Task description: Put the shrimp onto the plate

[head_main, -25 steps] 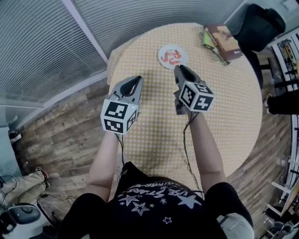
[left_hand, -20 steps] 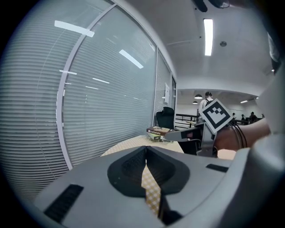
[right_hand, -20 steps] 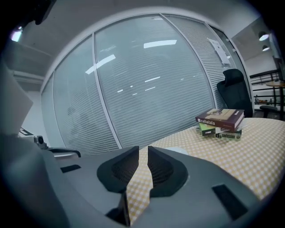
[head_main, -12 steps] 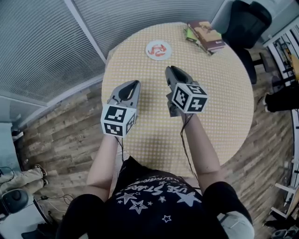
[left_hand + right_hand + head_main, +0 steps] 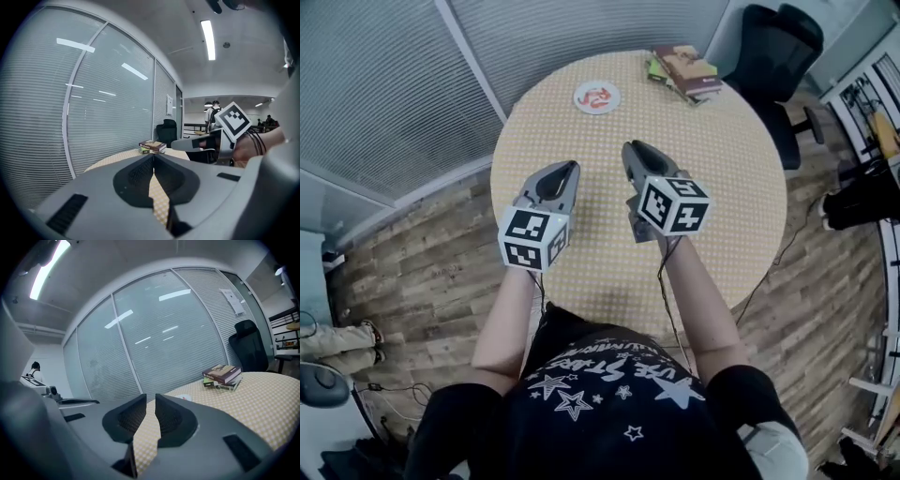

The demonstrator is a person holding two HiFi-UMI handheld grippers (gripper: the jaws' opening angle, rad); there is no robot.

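Beyond both grippers, toward the far edge of the round table (image 5: pixel 722 178), sits the small white plate (image 5: pixel 579 98), and the red-orange shrimp (image 5: pixel 598 95) already lie on it. On the person's side of the plate and well apart from it, the left gripper (image 5: pixel 571 168) and the right gripper (image 5: pixel 630 147) are held side by side above the yellow dotted tablecloth, both pointing roughly toward the plate. In the left gripper view the jaws meet at their tips, with nothing between them. In the right gripper view the jaws stand a narrow slit apart and only the tablecloth shows through the gap, so it holds nothing. To the right of the plate, near the same far edge, lies a short stack of books (image 5: pixel 684 69). Further right of the plate, off the table, stands a black office chair (image 5: pixel 773 42). Left of the plate, glass walls with slatted blinds (image 5: pixel 384 84) run past the table.
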